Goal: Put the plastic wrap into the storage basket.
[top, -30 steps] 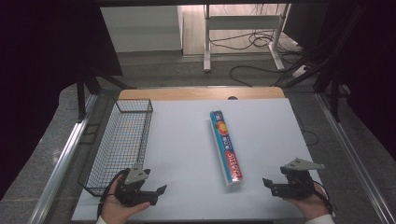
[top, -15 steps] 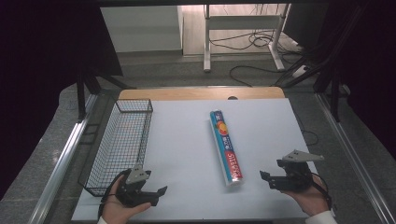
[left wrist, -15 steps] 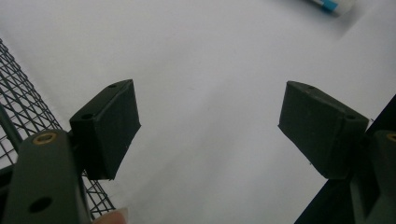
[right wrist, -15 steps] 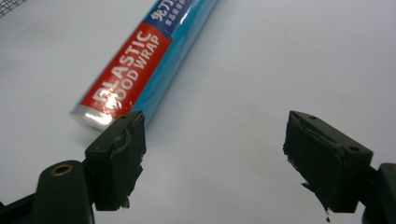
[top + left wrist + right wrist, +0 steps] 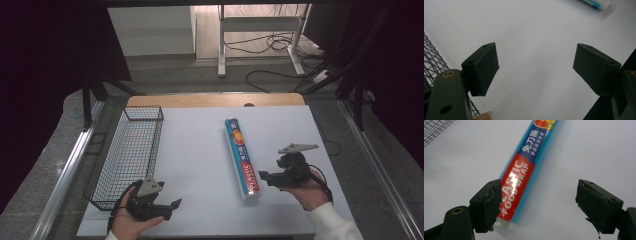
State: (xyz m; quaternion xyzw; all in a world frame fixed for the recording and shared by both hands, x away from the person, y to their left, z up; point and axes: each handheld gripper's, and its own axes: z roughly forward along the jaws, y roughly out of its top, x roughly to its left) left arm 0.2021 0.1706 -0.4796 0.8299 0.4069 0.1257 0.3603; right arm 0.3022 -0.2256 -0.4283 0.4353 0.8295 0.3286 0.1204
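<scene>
A roll of plastic food wrap (image 5: 241, 157), blue and red, lies lengthwise right of the middle of the white table (image 5: 200, 150). My right gripper (image 5: 263, 178) hovers just right of the roll's near end, pointing left at it. In the right gripper view the roll (image 5: 524, 172) lies ahead, its near end beside the left jaw, and the gripper (image 5: 537, 205) is open; its jaws have just been closing somewhat, with nothing pressed between them. My left gripper (image 5: 171, 209) rests at the table's near left, open and empty (image 5: 536, 67).
A black wire basket (image 5: 143, 107) stands along the table's left side, its near corner beside my left hand; its mesh (image 5: 434, 62) shows at the left gripper view's left edge. Metal rails (image 5: 65, 175) flank the table. Cables lie on the floor beyond.
My right hand has moved left and slightly up toward the roll's near end. The left hand, the roll and the basket have stayed in place.
</scene>
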